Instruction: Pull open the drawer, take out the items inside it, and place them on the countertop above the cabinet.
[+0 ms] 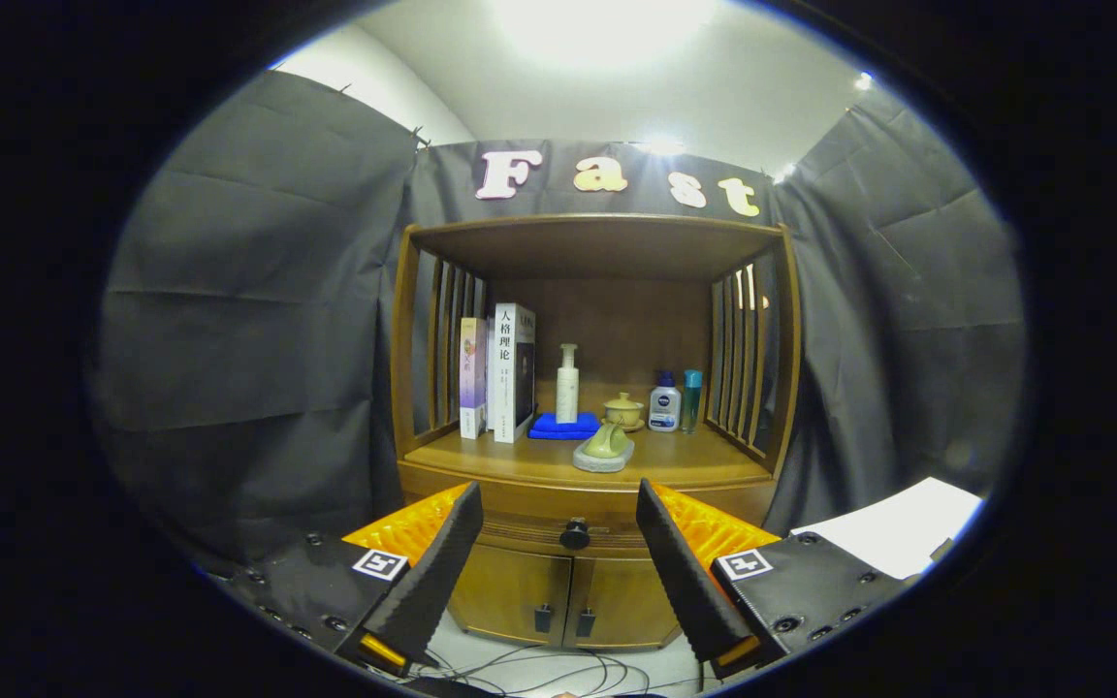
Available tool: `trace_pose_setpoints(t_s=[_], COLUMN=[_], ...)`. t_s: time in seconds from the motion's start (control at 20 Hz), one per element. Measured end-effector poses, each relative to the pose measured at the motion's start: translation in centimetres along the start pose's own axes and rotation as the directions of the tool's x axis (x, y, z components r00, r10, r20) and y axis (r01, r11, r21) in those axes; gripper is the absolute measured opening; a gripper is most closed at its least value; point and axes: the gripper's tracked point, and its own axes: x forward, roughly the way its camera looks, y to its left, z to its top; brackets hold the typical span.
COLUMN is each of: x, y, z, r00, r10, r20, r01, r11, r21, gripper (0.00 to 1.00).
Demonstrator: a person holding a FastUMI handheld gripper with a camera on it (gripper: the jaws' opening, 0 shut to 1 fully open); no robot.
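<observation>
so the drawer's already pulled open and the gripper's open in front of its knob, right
Not quite. In the gripper view the drawer is shut, flush with the cabinet front. The rest holds: the gripper is open, its fingers either side of the knob, short of it.

I see my gripper (558, 572) spread wide before the shut drawer (558, 531), its knob (575, 533) between the fingers. Above, on the counter (694, 463): books (500, 373) left, bottles (675, 400) right.

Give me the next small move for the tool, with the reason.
Probably ease the tool straight forward toward the drawer knob. The drawer looks shut, the fingers stand open, and the knob sits between and beyond them, not yet touched.
</observation>
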Motion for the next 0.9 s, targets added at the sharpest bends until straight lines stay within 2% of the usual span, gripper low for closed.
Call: trace_pose_setpoints(t_s=[0.35,0.7,0.9], x=[-3.5,-3.3,-3.3], y=[-4.3,-7.0,-8.4], z=[0.2,-0.8,-1.5], r00=[0.999,0.997,0.995], r10=[-0.04,-0.077,-0.095], r20=[0.034,0.032,0.018], r01=[0.039,0.073,0.093], r11=[0.999,0.991,0.99], r21=[0.034,0.11,0.104], gripper=[1.0,0.98,0.97])
